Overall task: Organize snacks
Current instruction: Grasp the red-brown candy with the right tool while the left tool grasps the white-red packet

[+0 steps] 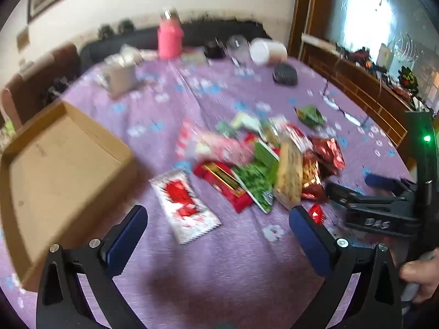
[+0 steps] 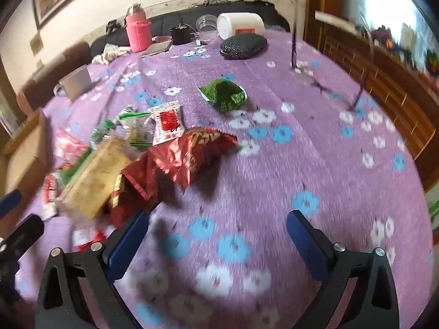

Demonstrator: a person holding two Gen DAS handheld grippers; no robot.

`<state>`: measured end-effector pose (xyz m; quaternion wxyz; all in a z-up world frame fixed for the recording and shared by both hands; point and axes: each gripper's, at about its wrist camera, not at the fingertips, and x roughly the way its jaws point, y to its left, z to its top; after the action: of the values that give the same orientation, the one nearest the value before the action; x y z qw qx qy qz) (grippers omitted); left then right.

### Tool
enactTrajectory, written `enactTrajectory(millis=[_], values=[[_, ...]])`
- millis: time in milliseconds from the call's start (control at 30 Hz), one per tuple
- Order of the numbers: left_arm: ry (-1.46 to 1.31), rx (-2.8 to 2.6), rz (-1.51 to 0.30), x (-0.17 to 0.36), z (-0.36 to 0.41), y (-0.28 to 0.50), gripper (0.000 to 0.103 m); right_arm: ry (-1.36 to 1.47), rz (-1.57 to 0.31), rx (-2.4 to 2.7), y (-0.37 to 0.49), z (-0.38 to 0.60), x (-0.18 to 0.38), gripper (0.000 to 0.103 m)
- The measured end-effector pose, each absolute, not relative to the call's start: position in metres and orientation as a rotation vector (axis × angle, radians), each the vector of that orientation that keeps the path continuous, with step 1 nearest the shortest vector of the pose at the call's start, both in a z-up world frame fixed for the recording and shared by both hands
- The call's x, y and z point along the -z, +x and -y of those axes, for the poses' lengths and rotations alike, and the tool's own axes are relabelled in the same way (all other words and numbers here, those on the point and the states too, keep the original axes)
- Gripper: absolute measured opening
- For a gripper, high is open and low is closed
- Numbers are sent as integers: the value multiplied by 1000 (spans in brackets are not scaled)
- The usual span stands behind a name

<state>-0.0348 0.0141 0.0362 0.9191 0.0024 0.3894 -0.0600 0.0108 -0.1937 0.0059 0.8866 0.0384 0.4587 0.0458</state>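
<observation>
A heap of snack packets (image 1: 258,161) lies on the purple flowered tablecloth (image 1: 219,268). A white and red packet (image 1: 185,204) lies nearest my left gripper (image 1: 216,219), which hangs open above the cloth with nothing between its blue pads. An open cardboard box (image 1: 60,170) stands to its left. In the right wrist view my right gripper (image 2: 218,223) is open over bare cloth, the heap to its left with a red foil bag (image 2: 181,156) and a tan packet (image 2: 96,175). A green packet (image 2: 223,94) lies apart, farther back. My right gripper (image 1: 356,192) also shows in the left wrist view.
At the back of the table stand a pink bottle (image 2: 137,31), a white tub (image 2: 240,24), a glass bowl (image 2: 207,24), a dark pouch (image 2: 244,45) and a grey mug (image 2: 75,83). A wooden cabinet (image 2: 384,82) runs along the right. A hand (image 1: 419,274) holds the right gripper.
</observation>
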Motion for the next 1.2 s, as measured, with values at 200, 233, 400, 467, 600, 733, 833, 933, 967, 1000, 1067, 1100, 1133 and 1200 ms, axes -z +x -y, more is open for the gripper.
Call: enactTrajectory(millis=[200, 233, 400, 467, 600, 733, 833, 933, 967, 1000, 1067, 1100, 1133, 1200], values=[[-37, 122, -731, -47, -29, -45, 101, 242, -936, -117, 9, 208, -38, 81], [-43, 126, -735, -47, -30, -44, 94, 293, -953, -121, 21, 207, -39, 81], [-73, 125, -750, -46, -37, -45, 86, 418, -1059, -72, 62, 208, -23, 69], [-87, 124, -754, -46, -39, -44, 86, 400, -1067, -69, 75, 204, -15, 63], [-96, 127, -757, -45, -40, -44, 86, 318, -1056, -69, 84, 194, -7, 37], [-114, 138, -761, -44, -42, -42, 86, 292, -1030, -141, 83, 194, -7, 29], [-141, 154, -775, -42, -45, -39, 85, 274, -988, -158, 85, 201, -20, 29], [-174, 163, -793, -39, -49, -35, 78, 299, -886, -226, 87, 205, -35, 29], [-178, 167, -798, -38, -49, -35, 78, 324, -843, -270, 87, 208, -35, 29], [-176, 174, -805, -37, -47, -34, 78, 335, -803, -301, 86, 208, -34, 29], [-144, 173, -814, -38, -41, -35, 78, 357, -728, -357, 79, 213, -25, 29], [-114, 164, -815, -40, -36, -38, 78, 363, -734, -367, 78, 213, -22, 29], [-94, 156, -815, -43, -33, -40, 78, 384, -733, -396, 76, 215, -25, 29], [-59, 145, -849, -46, -28, -40, 78, 409, -683, -431, 69, 222, -36, 29]])
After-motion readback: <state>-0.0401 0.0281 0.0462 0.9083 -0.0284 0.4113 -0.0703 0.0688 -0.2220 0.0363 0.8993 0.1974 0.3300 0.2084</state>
